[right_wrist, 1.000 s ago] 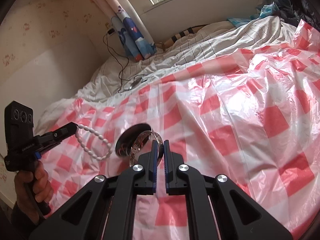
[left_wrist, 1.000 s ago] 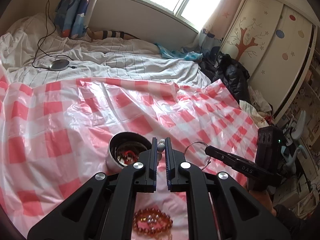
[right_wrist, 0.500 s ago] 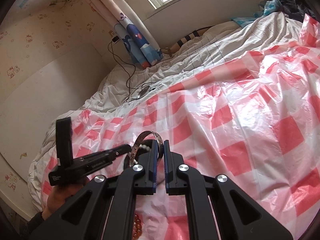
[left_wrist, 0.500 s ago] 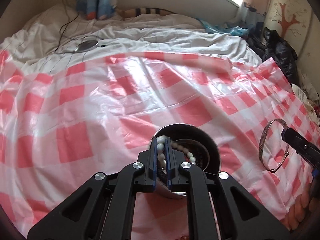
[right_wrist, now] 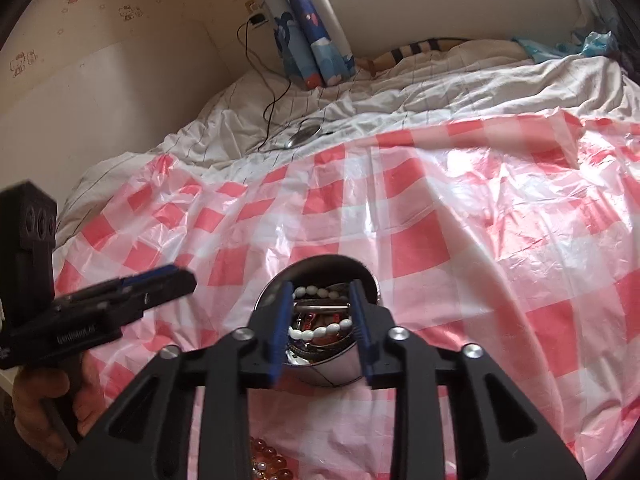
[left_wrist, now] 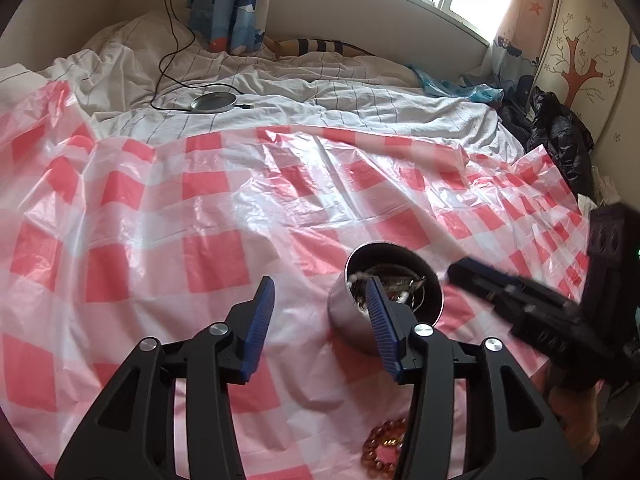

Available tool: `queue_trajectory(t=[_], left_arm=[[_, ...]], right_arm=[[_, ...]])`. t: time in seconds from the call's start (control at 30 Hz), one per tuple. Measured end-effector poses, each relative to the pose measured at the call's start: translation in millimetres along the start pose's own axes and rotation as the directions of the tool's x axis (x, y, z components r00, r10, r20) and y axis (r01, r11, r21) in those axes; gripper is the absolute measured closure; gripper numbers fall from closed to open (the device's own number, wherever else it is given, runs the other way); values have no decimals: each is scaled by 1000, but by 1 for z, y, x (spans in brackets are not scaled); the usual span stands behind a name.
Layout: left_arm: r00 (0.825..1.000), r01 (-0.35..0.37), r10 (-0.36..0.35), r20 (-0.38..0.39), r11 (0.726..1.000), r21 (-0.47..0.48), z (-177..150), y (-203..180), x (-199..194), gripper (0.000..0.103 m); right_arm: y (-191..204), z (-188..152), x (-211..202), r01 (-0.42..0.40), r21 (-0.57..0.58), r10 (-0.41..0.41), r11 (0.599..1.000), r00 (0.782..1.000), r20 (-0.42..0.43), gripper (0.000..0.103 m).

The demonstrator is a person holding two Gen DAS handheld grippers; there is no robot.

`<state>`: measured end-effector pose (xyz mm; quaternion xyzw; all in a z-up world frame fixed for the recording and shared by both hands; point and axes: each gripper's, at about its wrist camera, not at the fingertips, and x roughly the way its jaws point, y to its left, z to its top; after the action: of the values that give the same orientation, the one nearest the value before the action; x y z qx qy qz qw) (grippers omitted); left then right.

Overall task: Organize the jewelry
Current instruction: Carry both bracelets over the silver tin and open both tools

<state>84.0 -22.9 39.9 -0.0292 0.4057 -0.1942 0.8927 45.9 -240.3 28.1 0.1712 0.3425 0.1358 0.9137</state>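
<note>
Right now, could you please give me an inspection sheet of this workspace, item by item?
Surface: red-and-white checked plastic sheet spread over a bed with white striped bedding.
Job's things: metal cup holding a white bead string and a silver bangle; amber bead bracelet lies on the sheet beside it.
Clutter: black jacket and blue plastic bag at the far edge.
Grippers: left claw open and empty; right claw open over the cup; both have just been opening.
Cables: black cable runs to a round metal disc.
Surroundings: window, curtain, wardrobe with tree decal.
</note>
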Motion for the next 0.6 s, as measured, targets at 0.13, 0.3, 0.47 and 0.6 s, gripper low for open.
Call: queue_trajectory(t=[0.13,0.3,0.47,0.6], left_arm=[[1000,-12,13,-21,999,39,-16,-5,-5,49],[998,-31,37,-59,994,108,-46,-15,-14,44],[994,-29,44,-97,988,152,-72,-19,-20,42],[993,-28,44,-110,990,140,-89,-15,-26,42]], right_arm=[[-10,-1,-26,3,43,-5,999,999,47,50],[-23,-17,-50,-4,109,2,994,1000,13,48],[-18,-50,-70,5,117,0,993,999,-42,37],[1,-82,-73,37,44,-32,998,993,-113,36]])
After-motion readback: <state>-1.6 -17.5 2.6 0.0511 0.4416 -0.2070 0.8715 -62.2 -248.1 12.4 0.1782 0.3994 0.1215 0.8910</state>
